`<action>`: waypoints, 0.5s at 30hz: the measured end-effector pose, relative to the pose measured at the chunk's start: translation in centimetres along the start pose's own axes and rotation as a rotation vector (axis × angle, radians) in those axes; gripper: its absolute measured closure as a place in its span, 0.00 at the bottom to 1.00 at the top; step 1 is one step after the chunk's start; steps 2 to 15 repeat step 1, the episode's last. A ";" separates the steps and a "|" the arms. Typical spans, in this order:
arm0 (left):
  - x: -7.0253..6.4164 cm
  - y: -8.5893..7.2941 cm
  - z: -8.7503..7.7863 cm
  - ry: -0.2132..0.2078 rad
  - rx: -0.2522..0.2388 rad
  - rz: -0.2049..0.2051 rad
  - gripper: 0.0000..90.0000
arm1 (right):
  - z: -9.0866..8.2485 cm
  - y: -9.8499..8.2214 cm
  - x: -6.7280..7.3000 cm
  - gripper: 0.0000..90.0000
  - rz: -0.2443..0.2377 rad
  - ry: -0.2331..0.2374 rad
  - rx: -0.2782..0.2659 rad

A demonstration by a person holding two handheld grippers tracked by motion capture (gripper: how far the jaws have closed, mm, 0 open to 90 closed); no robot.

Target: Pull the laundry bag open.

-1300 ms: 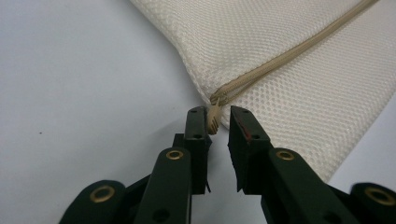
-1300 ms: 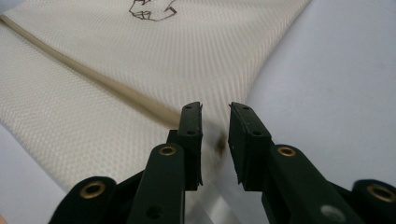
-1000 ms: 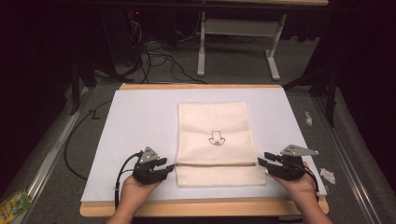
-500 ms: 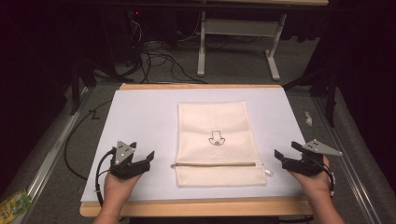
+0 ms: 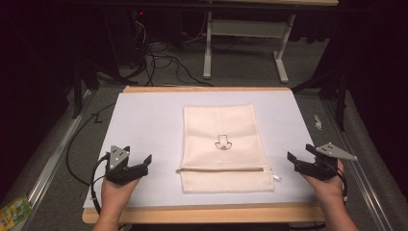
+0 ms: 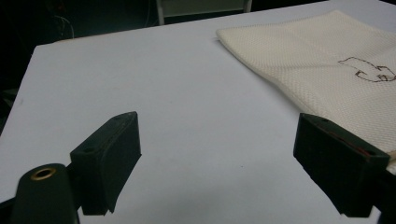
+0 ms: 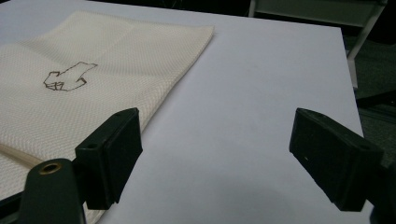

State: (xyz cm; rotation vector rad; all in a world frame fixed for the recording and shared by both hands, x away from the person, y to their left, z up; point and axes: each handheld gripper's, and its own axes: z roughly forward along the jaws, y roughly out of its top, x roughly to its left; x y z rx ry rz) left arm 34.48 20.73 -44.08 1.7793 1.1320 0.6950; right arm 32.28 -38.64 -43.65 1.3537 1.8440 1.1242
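A cream cloth pouch [image 5: 222, 144] with a small dark line drawing and a zipper [image 5: 221, 169] near its front end lies flat mid-table. My left gripper [image 5: 139, 162] is held over the white table top [image 5: 144, 125] to the pouch's left, open and empty. My right gripper [image 5: 299, 157] sits at the table's right edge, apart from the pouch, also open with nothing between its jaws. The pouch [image 6: 336, 70] lies beyond the right jaw in the left gripper view. In the right gripper view the pouch [image 7: 70, 79] spreads behind the left jaw.
The white sheet sits on a wooden board with a bare front edge [image 5: 202, 215]. Cables [image 5: 159, 53] and white table legs [image 5: 245, 43] stand on the dark floor behind. A small white scrap [image 5: 317, 121] lies off the right side, a green packet [image 5: 12, 211] at lower left.
Both grippers have let go of the pouch's front end and moved outward, the left to the left, the right to the right. The pouch now lies flat.
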 end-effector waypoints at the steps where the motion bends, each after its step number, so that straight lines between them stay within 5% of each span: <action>1: 0.1 -0.1 -0.1 0.003 0.005 -0.001 0.16 | 0.1 0.1 0.0 0.19 0.004 0.001 0.000; 15: 0.1 -0.1 -0.1 0.003 0.005 -0.001 0.16 | 0.1 0.1 0.0 0.19 0.004 0.001 0.000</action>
